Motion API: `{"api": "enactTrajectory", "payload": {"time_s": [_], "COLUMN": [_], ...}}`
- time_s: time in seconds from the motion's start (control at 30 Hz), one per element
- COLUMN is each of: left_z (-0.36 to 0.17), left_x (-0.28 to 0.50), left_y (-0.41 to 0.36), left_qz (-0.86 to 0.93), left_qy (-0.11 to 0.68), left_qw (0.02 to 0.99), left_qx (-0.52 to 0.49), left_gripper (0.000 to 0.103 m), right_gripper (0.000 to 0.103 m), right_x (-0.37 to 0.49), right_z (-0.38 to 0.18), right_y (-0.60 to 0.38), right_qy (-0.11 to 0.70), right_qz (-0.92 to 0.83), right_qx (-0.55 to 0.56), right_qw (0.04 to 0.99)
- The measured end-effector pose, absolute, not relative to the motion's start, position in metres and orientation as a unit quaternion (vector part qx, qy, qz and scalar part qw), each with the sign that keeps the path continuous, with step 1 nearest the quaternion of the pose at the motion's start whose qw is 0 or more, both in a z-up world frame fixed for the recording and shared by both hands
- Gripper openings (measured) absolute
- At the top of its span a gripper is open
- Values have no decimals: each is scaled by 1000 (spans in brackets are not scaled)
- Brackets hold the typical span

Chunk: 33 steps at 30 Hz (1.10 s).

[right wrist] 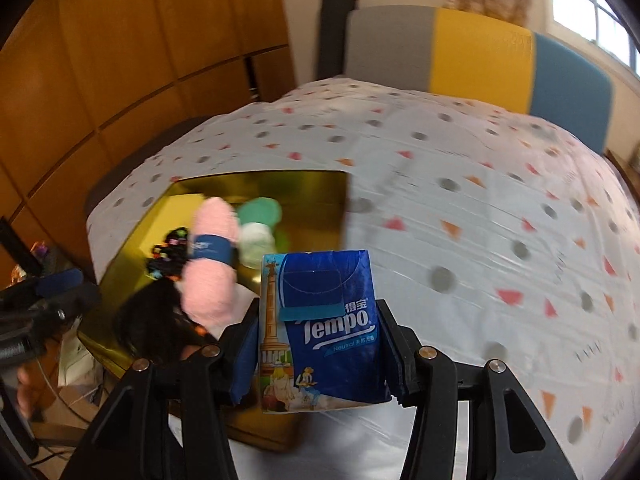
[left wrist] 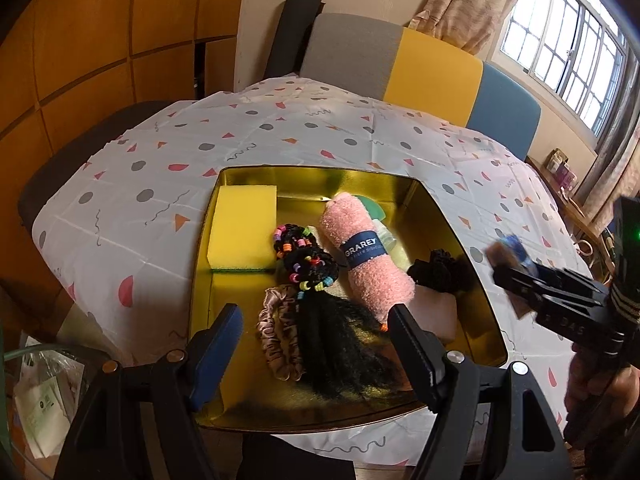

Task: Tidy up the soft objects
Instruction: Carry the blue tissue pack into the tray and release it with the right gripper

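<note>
A gold tin tray on the table holds a yellow sponge, a rolled pink cloth, a beaded black hair bundle, a pink scrunchie and a black scrunchie. My left gripper hangs open over the tray's near side, nothing between its fingers. My right gripper is shut on a blue Tempo tissue pack, held upright above the table just right of the tray. In the left wrist view that right gripper shows blurred at the right.
A patterned white cloth covers the table. A grey, yellow and blue chair back stands behind it. A wooden wall is at the left, a window at the right. Plastic bags lie below the table's near left.
</note>
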State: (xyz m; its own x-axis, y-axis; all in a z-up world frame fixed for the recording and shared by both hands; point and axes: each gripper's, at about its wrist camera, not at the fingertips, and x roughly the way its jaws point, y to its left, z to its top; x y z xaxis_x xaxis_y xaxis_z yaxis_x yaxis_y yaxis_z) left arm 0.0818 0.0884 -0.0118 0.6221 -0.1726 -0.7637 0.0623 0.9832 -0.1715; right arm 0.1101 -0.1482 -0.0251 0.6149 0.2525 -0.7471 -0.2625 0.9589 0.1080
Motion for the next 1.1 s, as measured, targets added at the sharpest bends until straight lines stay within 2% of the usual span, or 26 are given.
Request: {"api": "enactTrajectory", "payload": {"time_s": [0.3,0.53,0.8,0.93,1.1], "left_z": [-14,-18,-19,-20,-20], "left_x": [81,83,83,82,81], "left_y": [103,110,109,109,111], "left_qz": [-55,-46,-44,-42,-38], "left_qy": [431,434,438,437,436], "left_qw": [898,897,895,895,896], "left_qx": [-69,-75,-72,-72,-75], "left_gripper": [76,76,76,76,76], "right_gripper": [53,53,55,65,71], "right_x": [146,159,170,164,149], "right_z": [-54,-80,-82,-76,-59], "right_y": [-95,-90,-88,-93,-100], "right_qy": [455,478,485,474,447], "right_qz": [143,123,128,134,137], "right_qx": [-47,-65,-56,-42,-29], "right_qw": [878,867,863,869,884]}}
